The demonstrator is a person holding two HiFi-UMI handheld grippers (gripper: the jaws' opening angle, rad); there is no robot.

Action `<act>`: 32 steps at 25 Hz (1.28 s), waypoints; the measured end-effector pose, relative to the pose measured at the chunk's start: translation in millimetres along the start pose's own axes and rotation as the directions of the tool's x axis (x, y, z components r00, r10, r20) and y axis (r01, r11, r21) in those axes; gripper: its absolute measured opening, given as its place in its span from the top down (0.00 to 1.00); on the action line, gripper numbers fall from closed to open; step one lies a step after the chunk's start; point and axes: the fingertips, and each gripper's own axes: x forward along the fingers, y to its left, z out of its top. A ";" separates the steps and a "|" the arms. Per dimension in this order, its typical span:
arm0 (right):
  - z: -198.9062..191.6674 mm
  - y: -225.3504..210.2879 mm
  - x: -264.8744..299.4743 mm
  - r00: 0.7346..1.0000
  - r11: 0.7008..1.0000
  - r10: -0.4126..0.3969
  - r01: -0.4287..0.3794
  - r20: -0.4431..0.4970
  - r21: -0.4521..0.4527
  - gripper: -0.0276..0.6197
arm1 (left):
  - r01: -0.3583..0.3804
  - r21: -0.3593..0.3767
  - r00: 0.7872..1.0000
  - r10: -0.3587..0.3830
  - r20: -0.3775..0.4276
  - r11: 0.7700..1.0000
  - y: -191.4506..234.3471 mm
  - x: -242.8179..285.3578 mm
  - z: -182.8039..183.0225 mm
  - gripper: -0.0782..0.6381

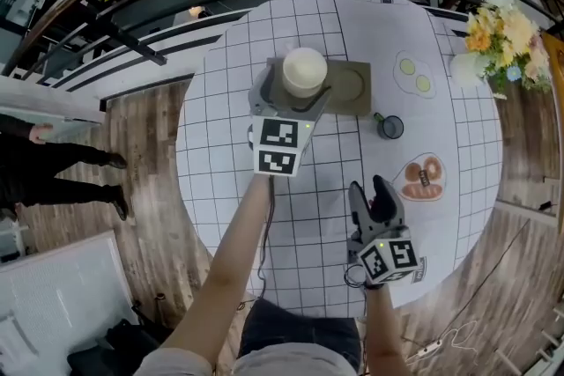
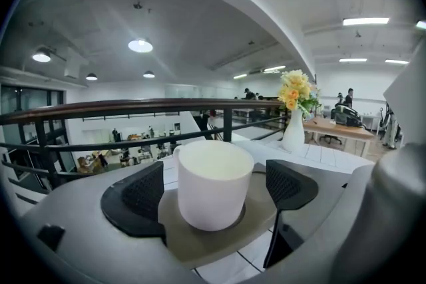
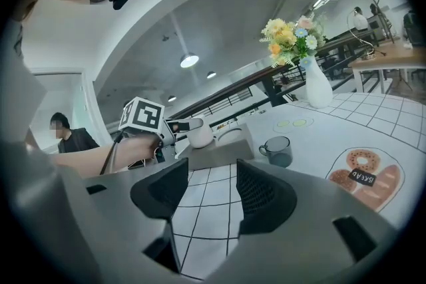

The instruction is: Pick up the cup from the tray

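A white cup (image 1: 304,70) stands upright in a round recess at the left end of a grey-brown tray (image 1: 361,101) on the far side of the round table. My left gripper (image 1: 298,94) reaches over the tray's near edge, open, with one jaw on each side of the cup. In the left gripper view the cup (image 2: 213,183) sits between the black pads (image 2: 143,195), with a gap on both sides, on the tray (image 2: 200,246). My right gripper (image 1: 368,189) hovers near the table's front, open and empty. The right gripper view shows its jaws (image 3: 212,193) pointing toward the cup (image 3: 198,133).
A dark grey mug (image 1: 390,127) stands right of the tray. A white vase of flowers (image 1: 502,35) is at the far right edge. Printed bread (image 1: 423,179) and egg pictures mark the checked tablecloth. A railing (image 1: 132,40) runs behind the table; a person (image 1: 53,163) stands at left.
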 end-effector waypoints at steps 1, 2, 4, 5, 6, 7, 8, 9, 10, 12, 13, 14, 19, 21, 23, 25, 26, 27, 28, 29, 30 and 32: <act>-0.3 -0.1 1.3 1.000 1.000 0.000 0.000 -0.002 0.001 0.61 | 0.002 -0.003 1.000 -0.002 -0.004 1.000 -0.5 3.4 -1.5 0.24; -0.6 -0.2 2.5 1.000 1.000 0.000 0.000 -0.003 0.001 0.61 | 0.006 -0.003 1.000 -0.007 -0.008 1.000 -1.5 6.9 -2.7 0.24; -1.1 -0.7 4.6 1.000 1.000 0.000 0.000 -0.006 0.002 0.61 | 0.019 -0.001 1.000 -0.019 -0.006 1.000 -4.2 13.0 -3.3 0.24; -1.3 -1.2 5.4 1.000 1.000 -0.001 0.001 -0.008 0.001 0.61 | 0.023 0.000 1.000 -0.023 0.000 1.000 -5.1 15.6 -2.5 0.24; -1.4 -1.8 6.0 1.000 1.000 -0.002 0.002 -0.010 -0.001 0.61 | 0.024 0.000 1.000 -0.024 0.007 1.000 -5.4 17.7 -1.6 0.24; -1.2 -2.4 6.4 1.000 1.000 -0.002 0.002 -0.012 -0.005 0.61 | 0.023 0.000 1.000 -0.023 0.011 1.000 -5.1 19.6 -0.9 0.24; -1.1 -3.4 6.5 1.000 1.000 -0.004 0.004 -0.013 -0.007 0.61 | 0.023 -0.002 1.000 -0.023 0.011 1.000 -4.6 21.4 -0.8 0.24; -1.4 -4.8 6.4 1.000 1.000 -0.006 0.006 -0.014 -0.007 0.61 | 0.024 -0.004 1.000 -0.024 0.007 1.000 -4.1 23.0 -1.3 0.24; -1.7 -6.5 6.2 1.000 1.000 -0.009 0.009 -0.015 -0.005 0.61 | 0.026 -0.006 1.000 -0.026 0.000 1.000 -3.8 24.5 -2.3 0.24; -1.6 -9.2 6.2 1.000 1.000 -0.014 0.014 -0.015 -0.003 0.61 | 0.027 0.001 0.999 -0.027 -0.017 1.000 -3.3 27.0 -5.3 0.24; -1.6 -10.4 6.2 1.000 1.000 -0.017 0.017 -0.016 -0.002 0.61 | 0.023 0.007 0.999 -0.023 -0.026 1.000 -2.7 28.0 -6.9 0.24; -1.7 -11.3 6.0 1.000 1.000 -0.019 0.019 -0.016 0.000 0.61 | 0.018 0.013 0.999 -0.018 -0.033 1.000 -1.9 28.7 -8.4 0.24; -1.1 -12.3 6.5 1.000 1.000 -0.026 0.026 -0.012 0.011 0.61 | -0.009 0.027 0.999 0.010 -0.049 1.000 3.3 30.1 -12.5 0.29; -1.7 -11.4 6.6 1.000 1.000 -0.024 0.024 -0.014 0.011 0.61 | -0.017 0.028 0.999 0.018 -0.046 0.999 4.3 29.6 -12.4 0.29; -1.3 -10.8 6.2 1.000 1.000 -0.021 0.021 -0.013 0.010 0.61 | -0.021 0.029 0.999 0.022 -0.043 0.999 3.9 29.4 -12.3 0.30; -1.4 -11.2 5.0 1.000 1.000 -0.023 0.023 -0.013 0.015 0.62 | -0.014 0.032 0.999 0.015 -0.043 0.999 2.7 28.9 -13.0 0.30; -1.5 -11.7 4.3 1.000 1.000 -0.025 0.026 -0.012 0.016 0.62 | -0.007 0.030 0.999 0.008 -0.042 1.000 1.9 28.0 -13.1 0.30; -1.2 -12.0 3.7 1.000 0.999 -0.027 0.027 -0.012 0.016 0.62 | 0.000 0.025 0.999 0.001 -0.039 1.000 1.3 26.7 -12.8 0.30; -0.9 -12.3 3.1 1.000 0.999 -0.029 0.029 -0.012 0.016 0.63 | 0.004 0.020 0.999 -0.003 -0.034 1.000 1.3 24.8 -12.0 0.30; -1.0 -12.6 2.4 0.999 0.999 -0.031 0.031 -0.012 0.018 0.63 | 0.004 0.015 1.000 -0.003 -0.028 1.000 2.0 22.5 -10.9 0.30; -0.8 -12.7 1.8 0.999 0.999 -0.032 0.032 -0.011 0.019 0.63 | 0.002 0.012 1.000 -0.001 -0.021 1.000 3.2 19.8 -9.5 0.30; 1.5 -11.5 1.3 1.000 0.999 -0.029 0.029 -0.004 0.020 0.64 | -0.003 0.009 1.000 0.003 -0.008 1.000 6.3 13.9 -6.2 0.30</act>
